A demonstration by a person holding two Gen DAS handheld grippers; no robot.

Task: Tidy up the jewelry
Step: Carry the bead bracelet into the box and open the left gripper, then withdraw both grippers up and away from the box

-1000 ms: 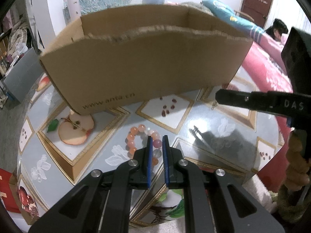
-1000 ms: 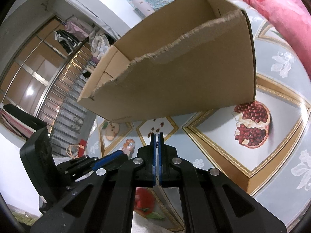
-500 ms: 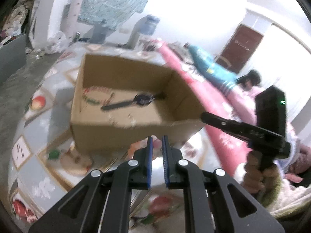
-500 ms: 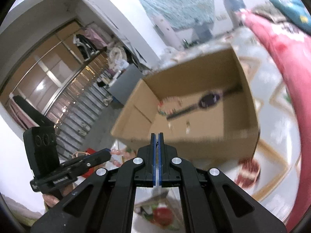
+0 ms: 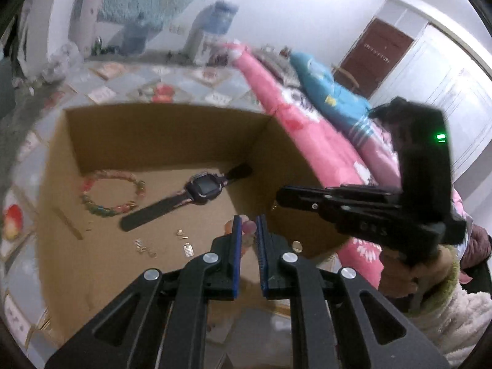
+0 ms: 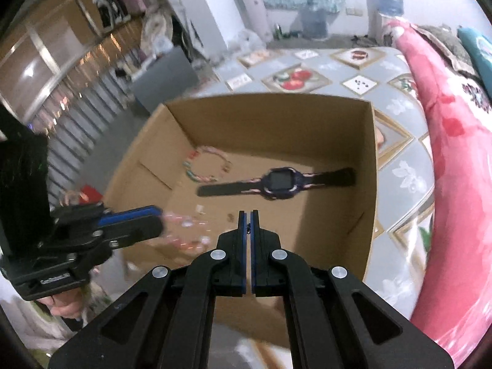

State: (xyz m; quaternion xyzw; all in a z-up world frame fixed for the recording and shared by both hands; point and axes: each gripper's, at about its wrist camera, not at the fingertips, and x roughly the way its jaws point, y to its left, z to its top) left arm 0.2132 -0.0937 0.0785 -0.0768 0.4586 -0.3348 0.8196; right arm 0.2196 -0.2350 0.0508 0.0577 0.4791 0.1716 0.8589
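An open cardboard box (image 5: 160, 141) (image 6: 276, 123) holds a dark wristwatch (image 5: 200, 189) (image 6: 279, 183), a multicoloured bead bracelet (image 5: 92, 207) (image 6: 196, 176) and several small gold pieces (image 5: 187, 249). My left gripper (image 5: 248, 216) (image 6: 158, 218) hovers over the box's near wall, shut on a pink and orange bead bracelet (image 5: 247, 229) (image 6: 184, 227) that hangs blurred from its tips. My right gripper (image 6: 248, 212) (image 5: 278, 195) is beside it over the near right corner. Its jaws are pressed together on a tiny trinket (image 5: 273, 206).
The box stands on a fruit-patterned cloth (image 6: 307, 77). A pink quilt (image 5: 307, 129) (image 6: 446, 153) runs along the box's right side. A person's hand (image 5: 399, 279) grips the right gripper's handle. Shelves and clutter fill the far left.
Both grippers rose from the cloth in front of the box to above its near wall. The bead bracelet came up off the cloth with the left gripper. The box's inside now shows.
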